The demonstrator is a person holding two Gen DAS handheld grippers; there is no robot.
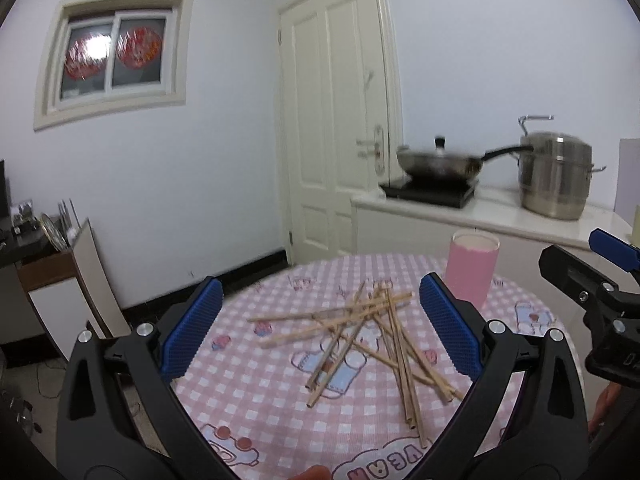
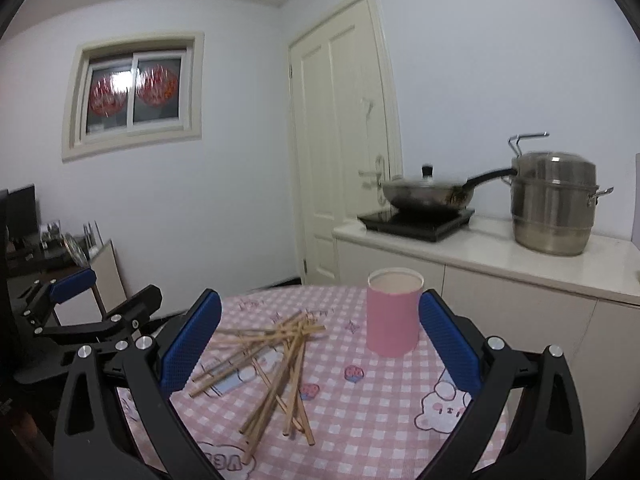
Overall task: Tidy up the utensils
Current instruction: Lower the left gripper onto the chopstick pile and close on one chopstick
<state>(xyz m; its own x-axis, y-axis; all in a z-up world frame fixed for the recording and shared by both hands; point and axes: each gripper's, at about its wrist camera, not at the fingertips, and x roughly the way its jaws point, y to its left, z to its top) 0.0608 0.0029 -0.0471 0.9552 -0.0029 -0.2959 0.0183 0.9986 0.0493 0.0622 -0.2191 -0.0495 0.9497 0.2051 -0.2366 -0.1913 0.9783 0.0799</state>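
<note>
left gripper (image 1: 320, 332): fingers spread, empty, hovering over chopsticks (image 1: 368, 336) | right gripper (image 2: 320, 340): fingers spread, empty | chopsticks: loose crossed heap on checkered tabletop (image 2: 380, 412) | pink cup (image 2: 394, 312): upright just beside heap, likely the holder

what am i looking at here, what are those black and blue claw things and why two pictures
Those are two hand-held grippers, black frames with blue ribbed pads, one in each of a person's hands. Each carries a camera looking along its fingers, hence two pictures. The left gripper and the right gripper are both open and hold nothing. Below them is a round table with a pink checked cloth, a loose pile of thin wooden chopsticks and an upright pink cylindrical holder beside the pile.
</note>
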